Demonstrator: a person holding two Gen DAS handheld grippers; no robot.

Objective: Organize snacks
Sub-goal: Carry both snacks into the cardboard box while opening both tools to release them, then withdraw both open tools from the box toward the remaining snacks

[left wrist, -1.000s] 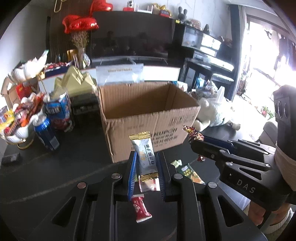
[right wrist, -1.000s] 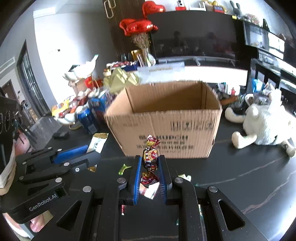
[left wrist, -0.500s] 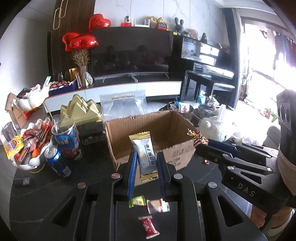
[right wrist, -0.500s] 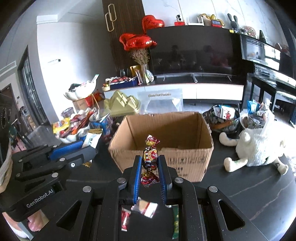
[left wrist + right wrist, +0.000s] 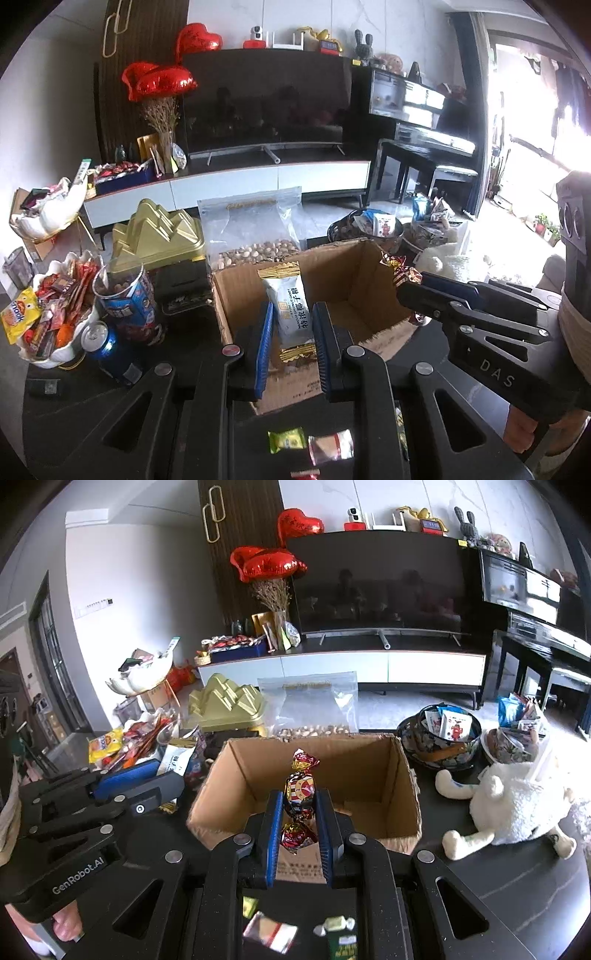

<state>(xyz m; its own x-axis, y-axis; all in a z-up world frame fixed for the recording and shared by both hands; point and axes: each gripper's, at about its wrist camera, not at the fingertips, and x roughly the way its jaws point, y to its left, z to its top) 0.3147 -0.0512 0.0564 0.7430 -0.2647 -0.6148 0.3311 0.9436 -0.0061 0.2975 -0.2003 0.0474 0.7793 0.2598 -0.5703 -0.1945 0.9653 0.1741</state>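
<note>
Both grippers have lifted up over the box. The left gripper jaws pinch a white packet; the right gripper jaws pinch a candy. Box at 12 o'clock. Dropping seems next.

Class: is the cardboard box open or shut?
Open: the cardboard box has no top covering it, and its bare inner walls and floor show.

Left tongs grip a white candy packet above the open cardboard box.
</note>
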